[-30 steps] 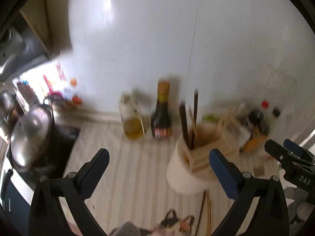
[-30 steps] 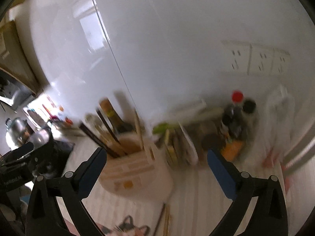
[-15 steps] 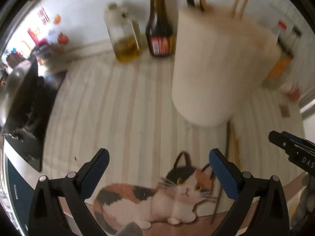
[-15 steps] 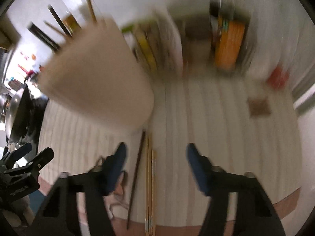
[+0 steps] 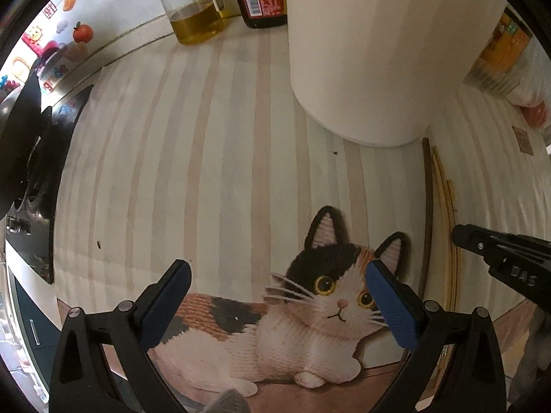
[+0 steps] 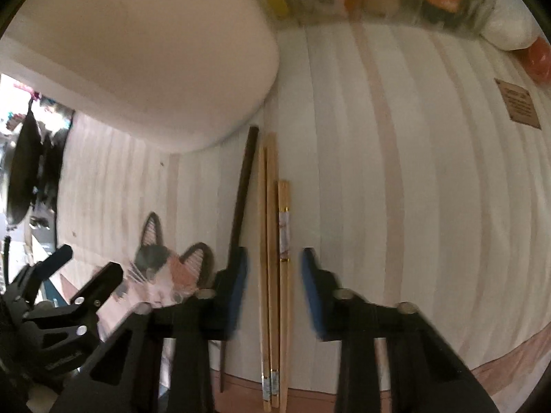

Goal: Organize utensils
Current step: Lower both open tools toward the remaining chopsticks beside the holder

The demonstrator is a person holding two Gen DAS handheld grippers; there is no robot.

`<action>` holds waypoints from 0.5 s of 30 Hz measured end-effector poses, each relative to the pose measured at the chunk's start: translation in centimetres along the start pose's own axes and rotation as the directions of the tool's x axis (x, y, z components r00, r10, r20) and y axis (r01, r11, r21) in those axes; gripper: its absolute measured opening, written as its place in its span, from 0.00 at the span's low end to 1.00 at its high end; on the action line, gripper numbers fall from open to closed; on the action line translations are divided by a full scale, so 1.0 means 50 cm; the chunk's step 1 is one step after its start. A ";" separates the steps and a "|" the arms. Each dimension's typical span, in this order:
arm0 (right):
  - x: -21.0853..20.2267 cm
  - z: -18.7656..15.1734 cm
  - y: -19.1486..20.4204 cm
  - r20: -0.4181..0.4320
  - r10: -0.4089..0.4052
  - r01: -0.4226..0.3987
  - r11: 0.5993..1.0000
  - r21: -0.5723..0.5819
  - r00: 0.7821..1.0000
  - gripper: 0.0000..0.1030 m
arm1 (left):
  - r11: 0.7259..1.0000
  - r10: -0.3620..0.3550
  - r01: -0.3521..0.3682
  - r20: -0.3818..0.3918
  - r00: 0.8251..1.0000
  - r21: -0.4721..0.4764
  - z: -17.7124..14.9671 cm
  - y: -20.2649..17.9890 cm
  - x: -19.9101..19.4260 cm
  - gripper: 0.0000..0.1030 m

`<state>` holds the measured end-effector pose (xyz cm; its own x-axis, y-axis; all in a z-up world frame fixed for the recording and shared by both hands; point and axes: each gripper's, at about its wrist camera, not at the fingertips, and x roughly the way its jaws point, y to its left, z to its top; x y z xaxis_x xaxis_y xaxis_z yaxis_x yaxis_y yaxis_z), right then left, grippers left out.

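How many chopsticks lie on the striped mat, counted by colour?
Dark chopstick: 1
Light wooden chopsticks: 3
Total: 4, all lying beside the white holder; the right gripper is closing around the light ones.

chopsticks (image 6: pixel 272 241): 3 bamboo, 1 dark | flat, parallel | beside, maybe touching, white holder (image 6: pixel 144 58)

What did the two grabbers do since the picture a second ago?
Both came down from facing the wall to point at the striped mat. The right gripper is closing its jaws around the light chopsticks, not yet pinching them. The left gripper stays wide open over the cat picture. The white holder hasn't moved.
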<state>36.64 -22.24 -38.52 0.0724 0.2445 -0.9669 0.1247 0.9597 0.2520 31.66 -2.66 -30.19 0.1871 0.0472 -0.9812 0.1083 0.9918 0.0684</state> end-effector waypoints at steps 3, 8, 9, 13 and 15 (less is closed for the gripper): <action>-0.006 -0.008 -0.002 0.034 0.006 -0.006 1.000 -0.001 0.999 0.00 | 1.000 -0.001 0.001 -0.007 1.000 0.011 -0.003 -0.008 0.007 1.00; -0.021 -0.019 -0.035 0.052 0.014 -0.017 0.999 0.050 0.999 0.00 | 0.999 -0.011 0.011 -0.016 1.000 0.039 -0.007 -0.035 0.012 1.00; -0.028 -0.023 -0.048 0.062 0.009 -0.013 0.998 0.063 0.998 0.00 | 0.999 -0.017 0.018 -0.019 1.000 0.048 -0.008 -0.045 0.012 1.00; -0.052 -0.025 -0.090 0.083 -0.020 0.012 0.995 0.096 0.996 0.00 | 0.994 -0.057 0.059 -0.032 0.998 0.088 -0.013 -0.100 0.015 1.00; -0.063 -0.027 -0.116 0.089 -0.016 0.003 0.991 0.134 0.996 0.00 | 0.990 -0.074 0.079 -0.041 0.996 0.113 -0.013 -0.130 0.021 1.00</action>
<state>34.34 -28.38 -36.98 0.1584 0.2162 -0.9634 0.2559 0.9334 0.2515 30.52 -8.98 -31.79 0.1386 -0.0218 -0.9901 0.2327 0.9725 0.0112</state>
